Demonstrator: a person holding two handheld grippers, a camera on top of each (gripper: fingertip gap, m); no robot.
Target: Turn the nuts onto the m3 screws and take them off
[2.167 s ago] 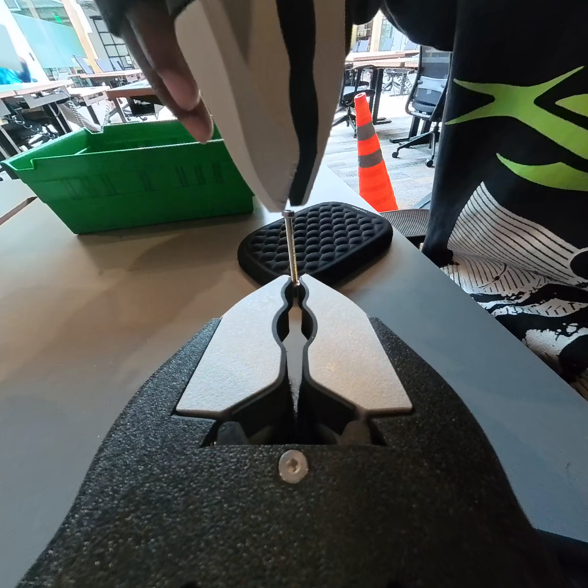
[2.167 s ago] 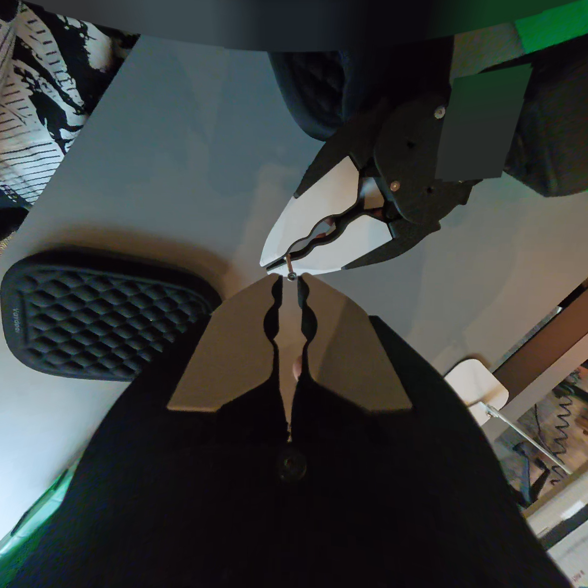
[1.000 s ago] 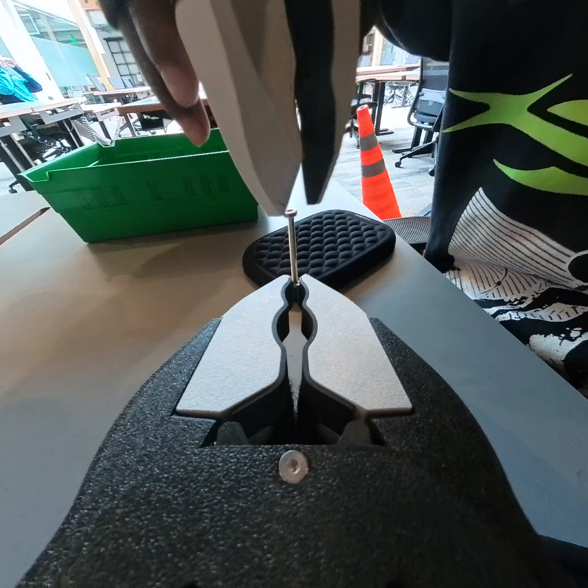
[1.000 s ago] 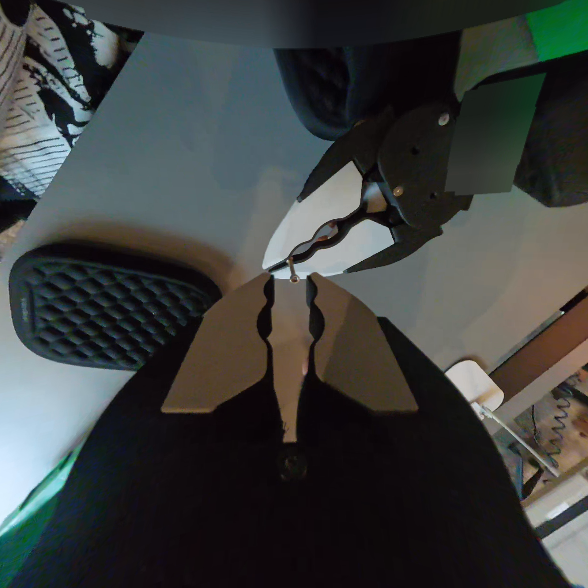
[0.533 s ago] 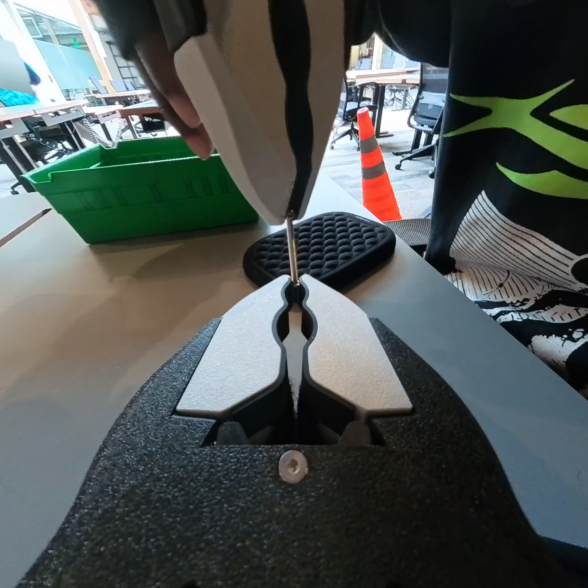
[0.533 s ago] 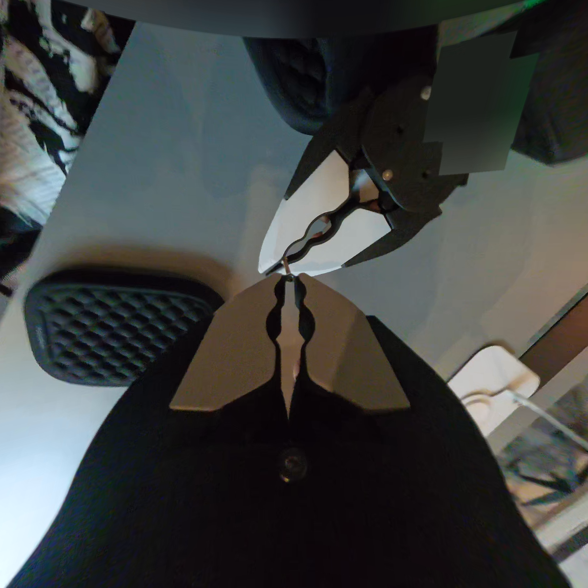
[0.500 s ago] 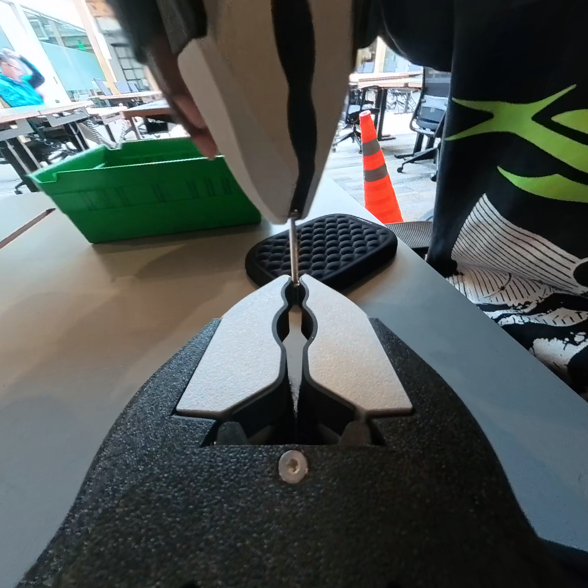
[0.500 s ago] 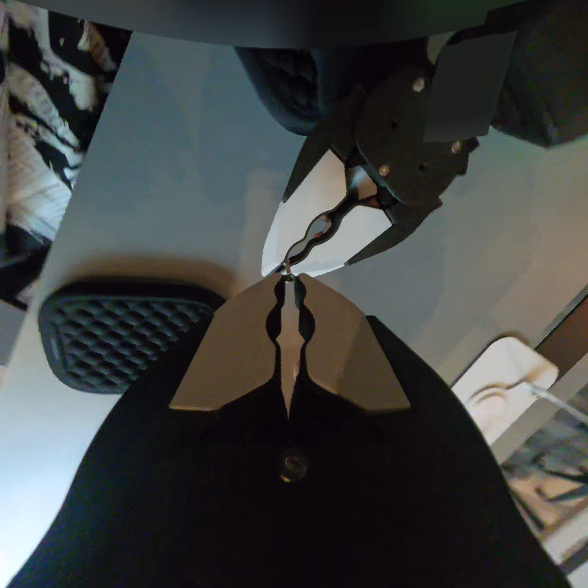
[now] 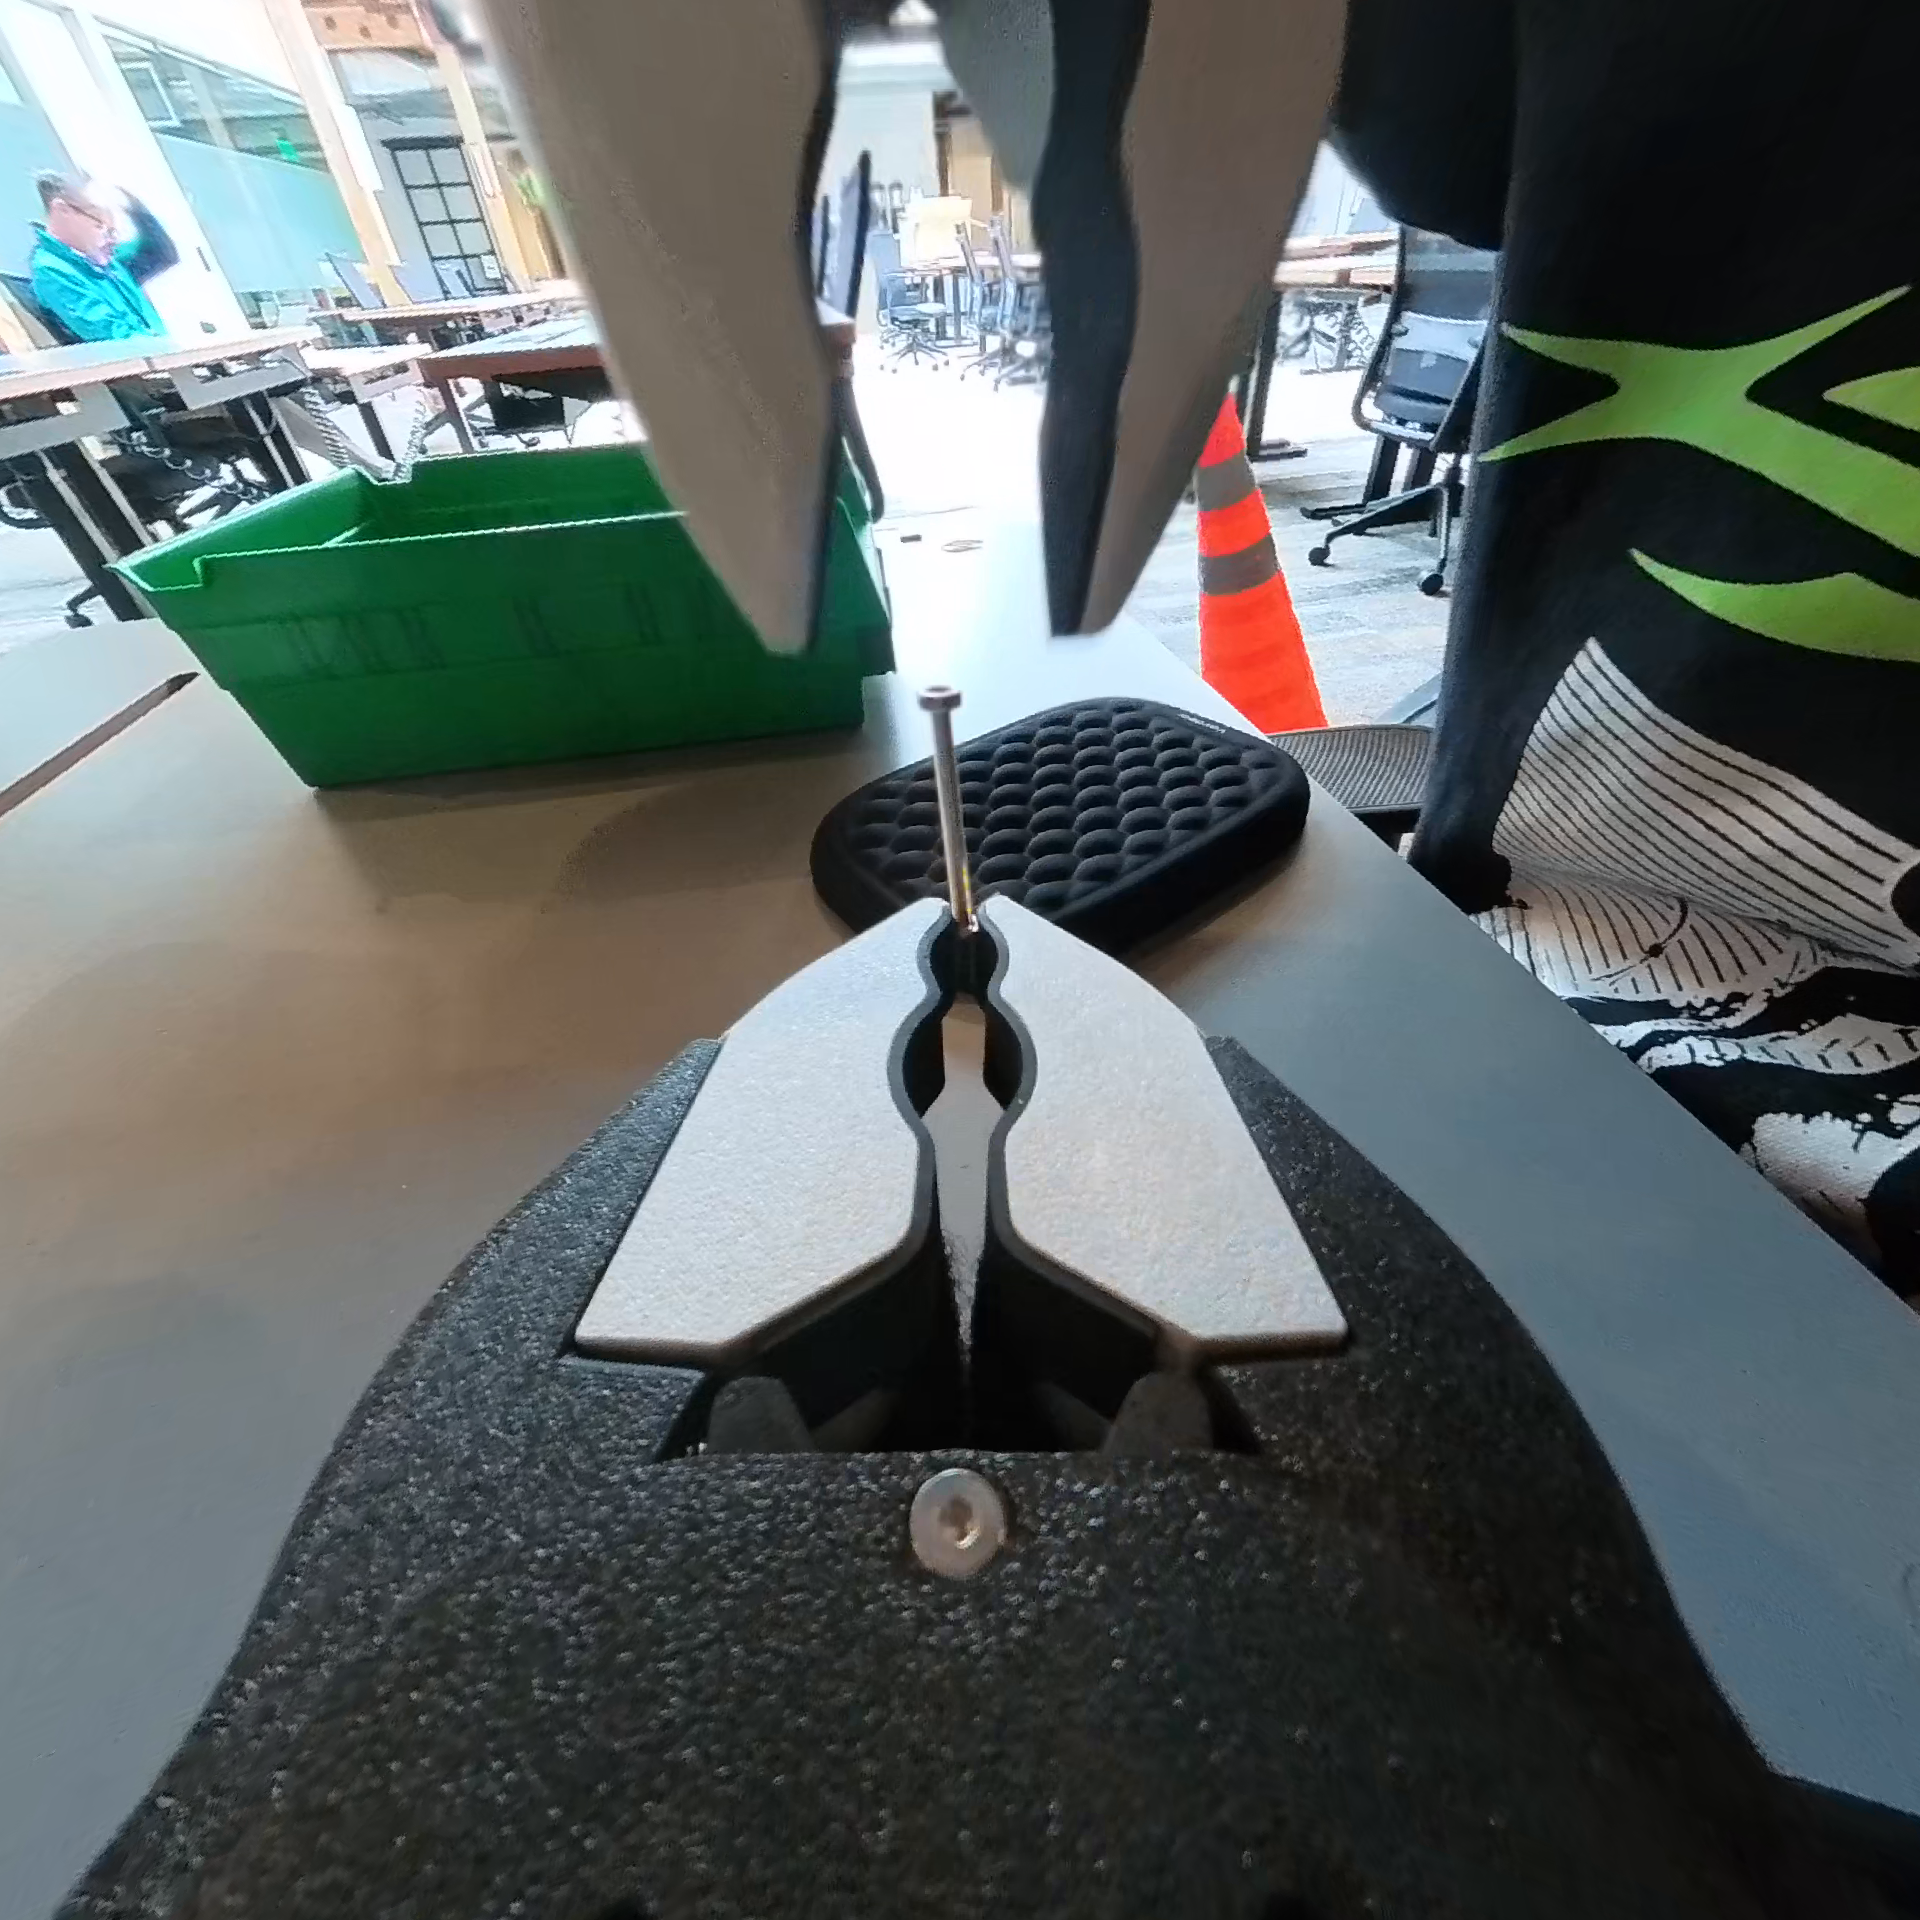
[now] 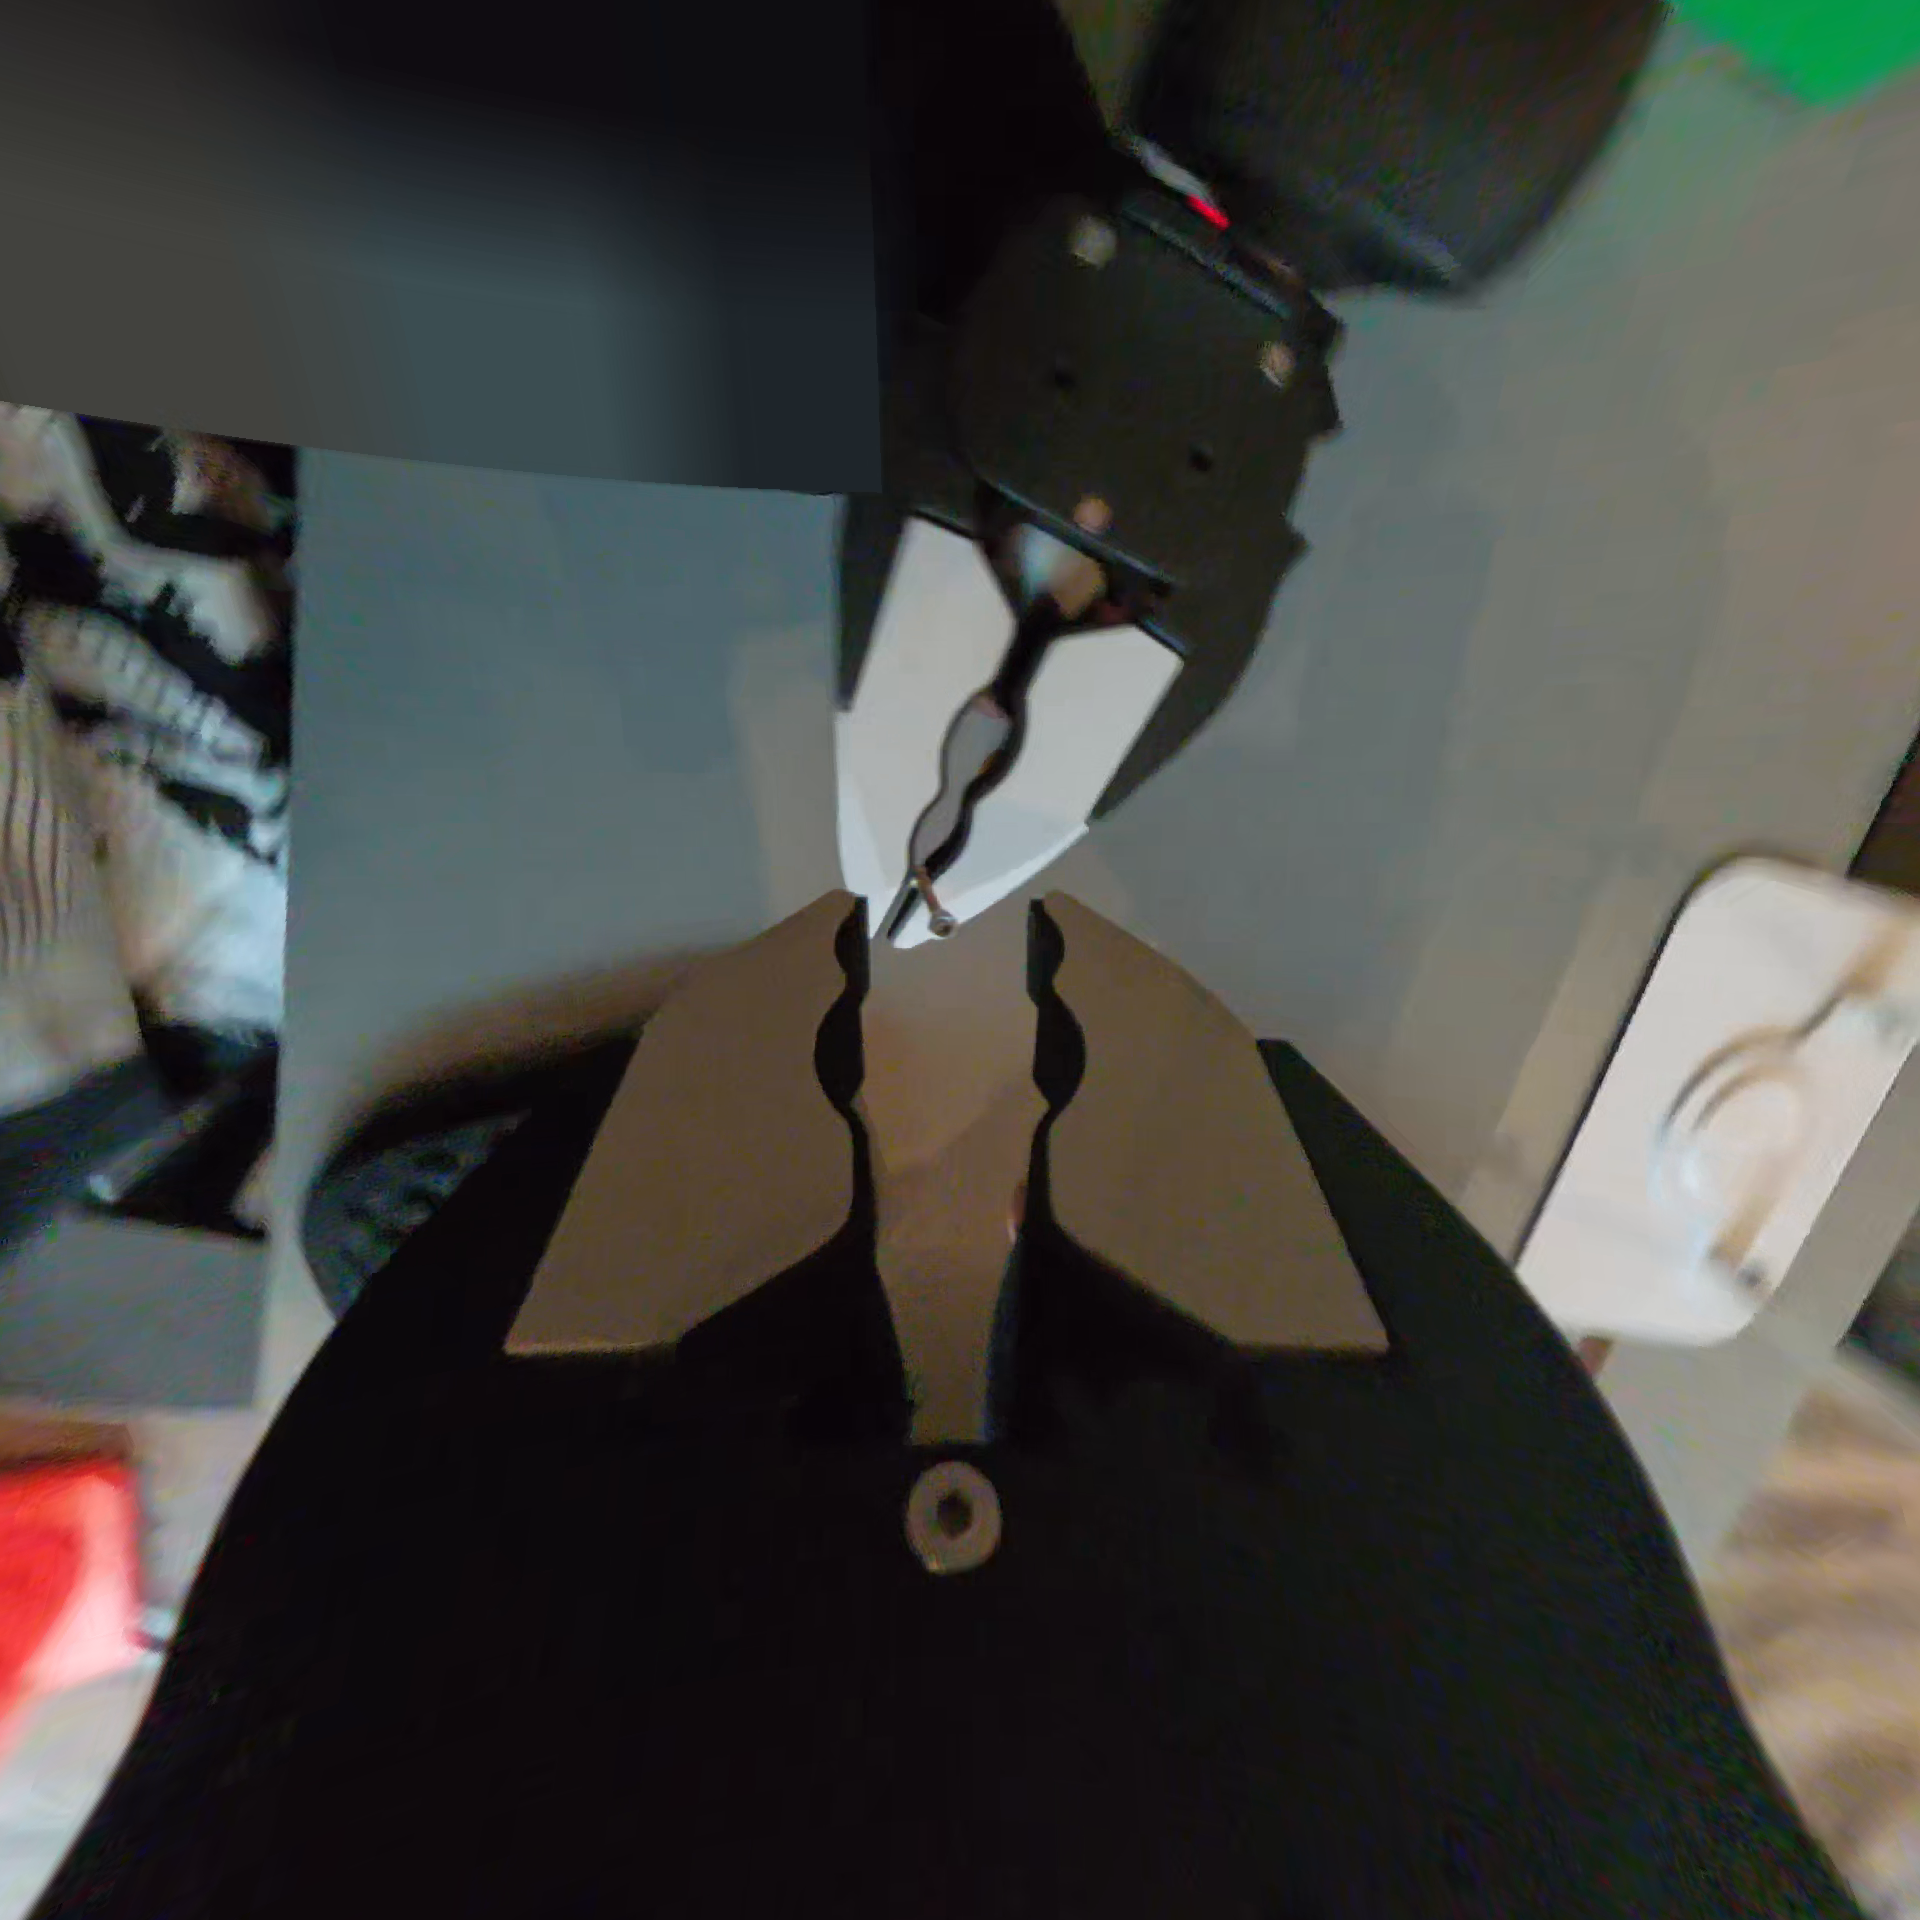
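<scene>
Left claw (image 9: 961, 920) is pinching the screw (image 9: 948, 810) at its lower tip – shaft upright, head at 12 o'clock. Likely light, stiff, slippery thin steel; best held low on the shaft, leaving the head end free. No nut visible. Right claw (image 9: 925, 623) is spread, empty, just above the head. Grey desk (image 9: 312, 1039) – black pad (image 9: 1122, 810) at 1 o'clock, green bin (image 9: 499, 623) at 10, orange cone (image 9: 1247, 603) farther, open office behind.

Daylight comes from the windows (image 9: 260, 177) at the upper left of the left wrist view, bright and sharp. The right wrist view is dim and smeared by motion blur. Both views bend at the edges.
</scene>
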